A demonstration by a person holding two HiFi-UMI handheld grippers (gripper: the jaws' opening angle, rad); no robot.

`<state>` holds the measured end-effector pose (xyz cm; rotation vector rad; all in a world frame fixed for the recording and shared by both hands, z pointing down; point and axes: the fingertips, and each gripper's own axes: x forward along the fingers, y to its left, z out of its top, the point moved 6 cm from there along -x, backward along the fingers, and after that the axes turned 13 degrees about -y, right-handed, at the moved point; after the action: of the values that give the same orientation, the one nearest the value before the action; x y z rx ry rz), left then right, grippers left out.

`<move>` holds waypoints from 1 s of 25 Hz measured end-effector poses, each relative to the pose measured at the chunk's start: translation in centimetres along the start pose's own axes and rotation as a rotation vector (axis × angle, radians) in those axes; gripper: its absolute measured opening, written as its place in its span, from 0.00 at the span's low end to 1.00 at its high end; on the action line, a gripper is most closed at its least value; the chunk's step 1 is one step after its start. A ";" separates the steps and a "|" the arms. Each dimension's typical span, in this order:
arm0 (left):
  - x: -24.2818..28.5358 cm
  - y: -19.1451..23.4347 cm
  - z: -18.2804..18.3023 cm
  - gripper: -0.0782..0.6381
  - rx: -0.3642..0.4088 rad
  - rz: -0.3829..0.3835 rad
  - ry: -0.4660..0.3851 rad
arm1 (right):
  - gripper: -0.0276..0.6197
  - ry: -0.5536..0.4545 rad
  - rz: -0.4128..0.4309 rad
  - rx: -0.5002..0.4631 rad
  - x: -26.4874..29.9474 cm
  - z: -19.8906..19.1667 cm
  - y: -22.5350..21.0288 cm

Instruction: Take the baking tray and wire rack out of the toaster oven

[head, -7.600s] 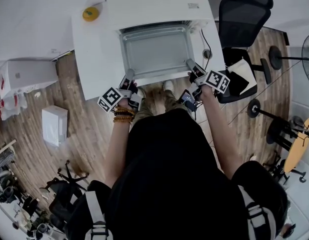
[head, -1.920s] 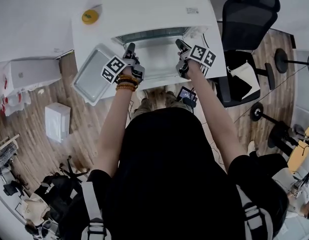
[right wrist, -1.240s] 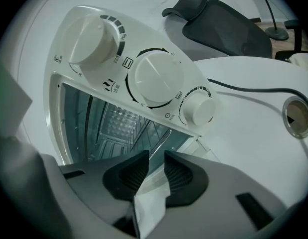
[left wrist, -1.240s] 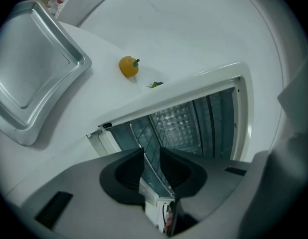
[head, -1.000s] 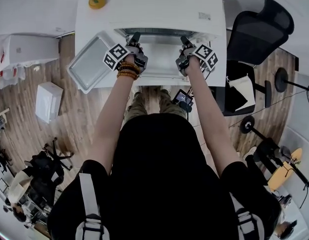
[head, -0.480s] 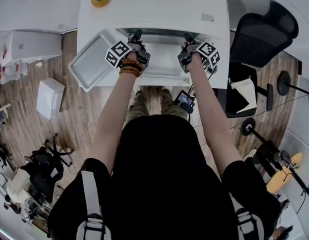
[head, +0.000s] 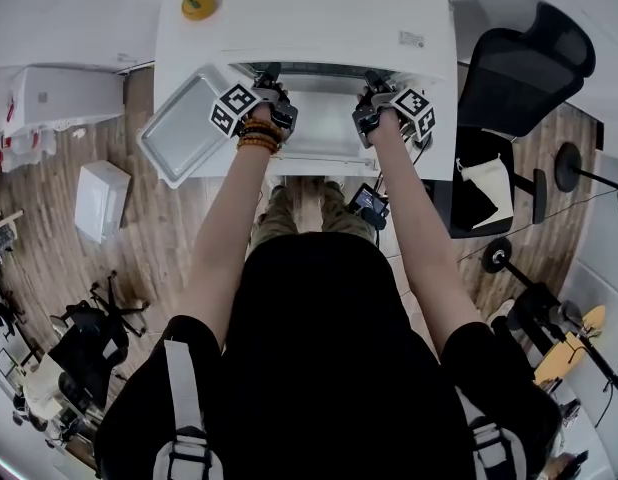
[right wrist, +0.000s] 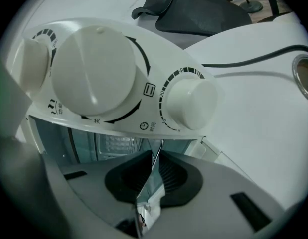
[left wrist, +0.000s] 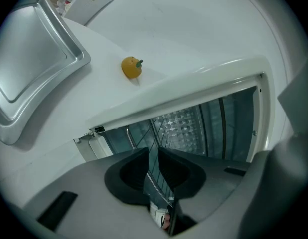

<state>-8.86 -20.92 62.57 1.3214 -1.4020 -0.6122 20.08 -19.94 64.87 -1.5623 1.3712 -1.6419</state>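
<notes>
Closing right tool (right wrist: 155,159) on rack (left wrist: 155,128), left tool (left wrist: 153,159) gripping.

On the toaster oven (right wrist: 154,111) panel, beside the small knob (right wrist: 193,103), stand "20" and a clock symbol.

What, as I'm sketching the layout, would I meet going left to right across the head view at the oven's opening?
White box, baking tray, left claw, right claw, black office chair.

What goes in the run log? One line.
baking tray: out, on table | left gripper: shut on wire rack | right gripper: just closed on it
</notes>
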 end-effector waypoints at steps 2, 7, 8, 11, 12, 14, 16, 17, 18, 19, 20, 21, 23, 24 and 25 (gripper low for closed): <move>0.0 -0.1 -0.1 0.21 0.001 -0.010 0.004 | 0.14 -0.002 0.010 0.003 -0.1 0.0 0.1; -1.0 0.4 -0.3 0.21 -0.025 -0.003 -0.015 | 0.13 -0.001 0.028 0.015 -0.2 0.0 0.3; -1.0 0.6 -0.2 0.21 -0.023 0.002 -0.018 | 0.13 0.000 0.029 0.017 -0.2 -0.1 0.3; -1.1 0.3 -0.4 0.21 -0.028 -0.011 -0.019 | 0.13 -0.006 0.029 0.022 -0.2 0.0 0.2; -1.1 0.2 -0.5 0.22 -0.032 -0.018 -0.018 | 0.13 -0.011 0.030 0.025 -0.3 0.0 0.2; -1.3 0.5 -0.6 0.22 -0.038 -0.008 -0.020 | 0.12 -0.015 0.039 0.031 -0.3 0.1 0.1; -1.2 1.2 -0.6 0.22 -0.041 0.023 -0.030 | 0.12 -0.012 0.042 0.037 -0.4 0.1 0.1; -1.1 1.4 -0.5 0.22 -0.041 0.032 -0.034 | 0.12 -0.010 0.040 0.040 -0.5 0.0 0.0; -0.9 1.5 -0.4 0.22 -0.040 0.034 -0.037 | 0.12 -0.008 0.038 0.044 -0.5 0.0 0.0; -0.7 1.3 -0.3 0.22 -0.040 0.030 -0.039 | 0.12 -0.007 0.036 0.047 -0.6 0.0 0.0; -0.6 1.1 -0.2 0.22 -0.042 0.025 -0.041 | 0.12 -0.007 0.035 0.051 -0.6 0.0 0.0; -0.4 1.0 -0.1 0.23 -0.046 0.024 -0.044 | 0.12 -0.006 0.035 0.054 -0.6 0.0 0.0; -0.1 1.1 -0.1 0.23 -0.057 0.034 -0.046 | 0.12 -0.006 0.035 0.058 -0.7 0.0 0.0; 0.0 1.3 -0.1 0.23 -0.060 0.044 -0.044 | 0.12 -0.004 0.034 0.057 -0.7 0.0 0.0; 0.1 1.6 -0.2 0.23 -0.062 0.055 -0.040 | 0.12 -0.002 0.033 0.054 -0.7 0.0 -0.1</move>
<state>-9.23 -20.56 64.08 1.2235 -1.4356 -0.6430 20.23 -19.34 64.65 -1.5022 1.3337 -1.6432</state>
